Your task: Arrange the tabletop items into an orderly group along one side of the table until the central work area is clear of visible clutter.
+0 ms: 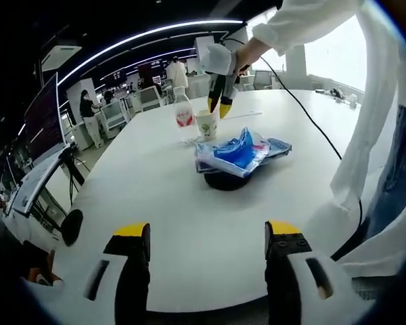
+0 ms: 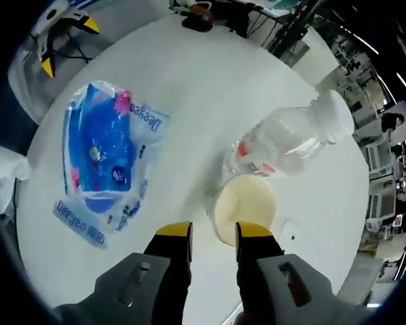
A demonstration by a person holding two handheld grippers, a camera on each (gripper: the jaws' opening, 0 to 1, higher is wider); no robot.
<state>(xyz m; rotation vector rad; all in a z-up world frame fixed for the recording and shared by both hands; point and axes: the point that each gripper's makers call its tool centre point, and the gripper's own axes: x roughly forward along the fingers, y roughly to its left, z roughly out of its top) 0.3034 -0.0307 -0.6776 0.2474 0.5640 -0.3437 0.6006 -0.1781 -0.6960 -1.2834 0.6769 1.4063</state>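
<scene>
Your right gripper (image 2: 213, 231) hovers over paper cup (image 2: 244, 208), jaws narrowly parted, empty; left gripper (image 1: 207, 237) wide apart, idle. Risk: descending jaw clips rim, toppling cup into water bottle (image 2: 291, 141).

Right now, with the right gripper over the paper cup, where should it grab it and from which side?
Pinch the paper cup by its rim, coming straight down from above. It stands upright with its mouth open, and the right gripper hovers almost over it, jaws open. Take the side away from the water bottle, which stands close against the cup.
</scene>
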